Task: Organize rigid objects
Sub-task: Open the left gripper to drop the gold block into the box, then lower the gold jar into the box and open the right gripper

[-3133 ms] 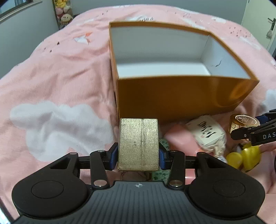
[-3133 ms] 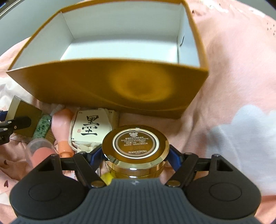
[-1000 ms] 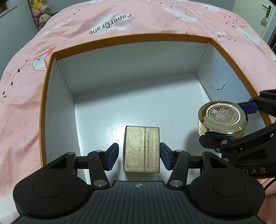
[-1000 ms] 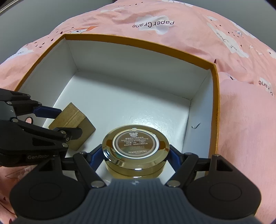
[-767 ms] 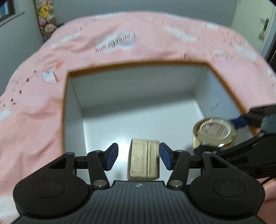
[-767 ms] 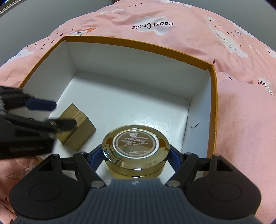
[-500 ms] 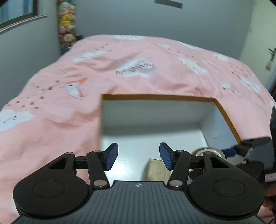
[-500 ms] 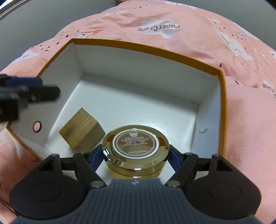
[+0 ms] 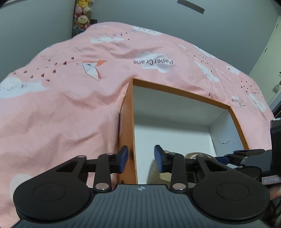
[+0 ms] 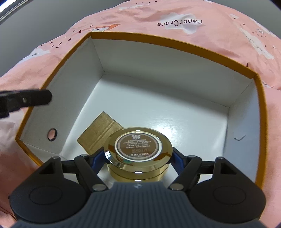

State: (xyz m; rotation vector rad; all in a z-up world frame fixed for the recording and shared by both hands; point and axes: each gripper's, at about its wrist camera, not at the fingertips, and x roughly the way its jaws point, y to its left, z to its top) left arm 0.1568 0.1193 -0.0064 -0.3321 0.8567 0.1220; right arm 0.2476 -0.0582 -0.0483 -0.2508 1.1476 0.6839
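Observation:
An orange box (image 10: 158, 42) with a white inside sits on the bed. A gold block (image 10: 98, 133) lies on the box floor near its left corner. My right gripper (image 10: 137, 157) is shut on a round gold jar (image 10: 137, 149) and holds it low inside the box, right beside the block. In the left wrist view my left gripper (image 9: 140, 157) is raised over the box's left wall (image 9: 130, 122). Its jaws are closing with nothing held between them. The gold block (image 9: 154, 171) and the jar (image 9: 192, 155) peek out behind its right finger.
A pink bedspread (image 9: 70, 105) with white clouds surrounds the box. Plush toys (image 9: 82, 15) stand by the far grey wall. One finger of the left gripper (image 10: 31, 100) reaches in over the box's left rim. A round hole (image 10: 52, 134) pierces the left wall.
My left gripper has backed up and to the left, away from the gold block, and its jaws have narrowed. The right gripper has carried the jar closer to the block.

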